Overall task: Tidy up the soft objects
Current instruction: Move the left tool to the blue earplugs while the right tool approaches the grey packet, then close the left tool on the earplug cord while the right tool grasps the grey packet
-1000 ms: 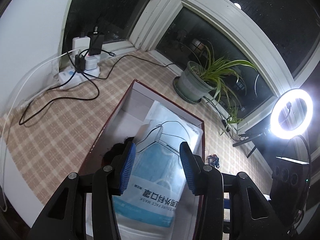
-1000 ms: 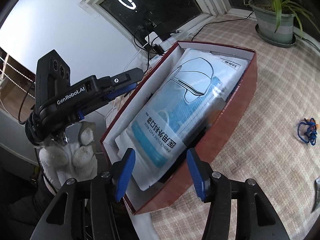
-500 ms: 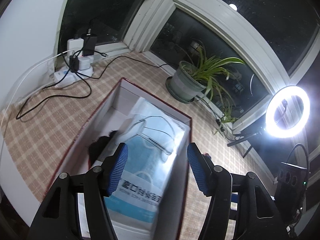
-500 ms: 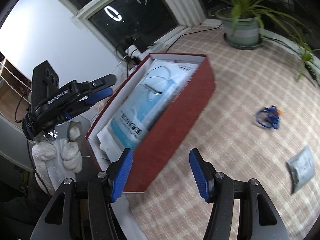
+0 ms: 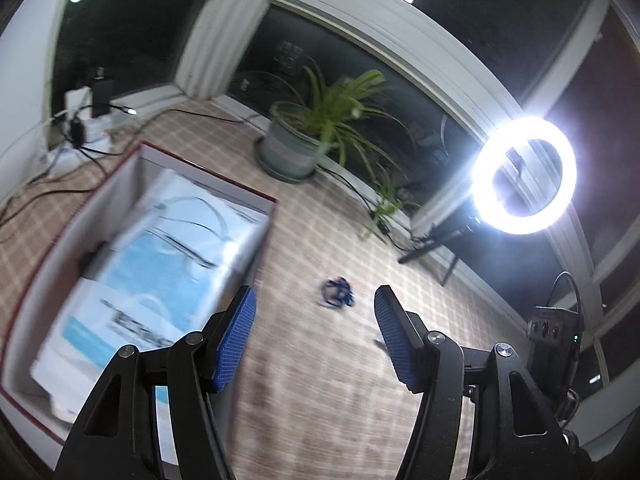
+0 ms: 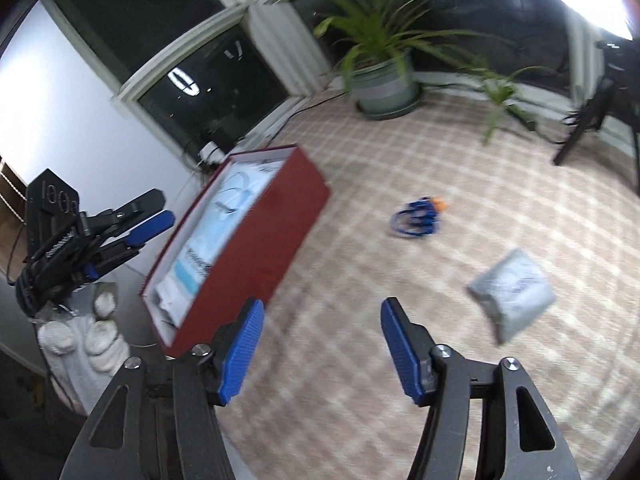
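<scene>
A dark red box (image 6: 256, 256) with a white lining (image 5: 80, 216) lies on the checked cloth and holds a blue and white face mask pack (image 5: 152, 264), also in the right wrist view (image 6: 218, 232). A blue tangled cord bundle (image 6: 418, 218) lies on the cloth right of the box, also in the left wrist view (image 5: 337, 298). A grey soft packet (image 6: 512, 294) lies further right. My left gripper (image 5: 314, 336) is open and empty beside the box's right wall; it shows at the left of the right wrist view (image 6: 140, 220). My right gripper (image 6: 322, 344) is open and empty above the cloth.
A potted spider plant (image 5: 304, 144) stands at the back by the windows, also in the right wrist view (image 6: 384, 80). A power strip with chargers and cables (image 5: 88, 120) lies at the back left. A ring light on a stand (image 5: 524, 176) glows at the right.
Both grippers have swung right, away from over the box. The cord bundle and the grey packet have come into view. The mask pack stays in the box.
</scene>
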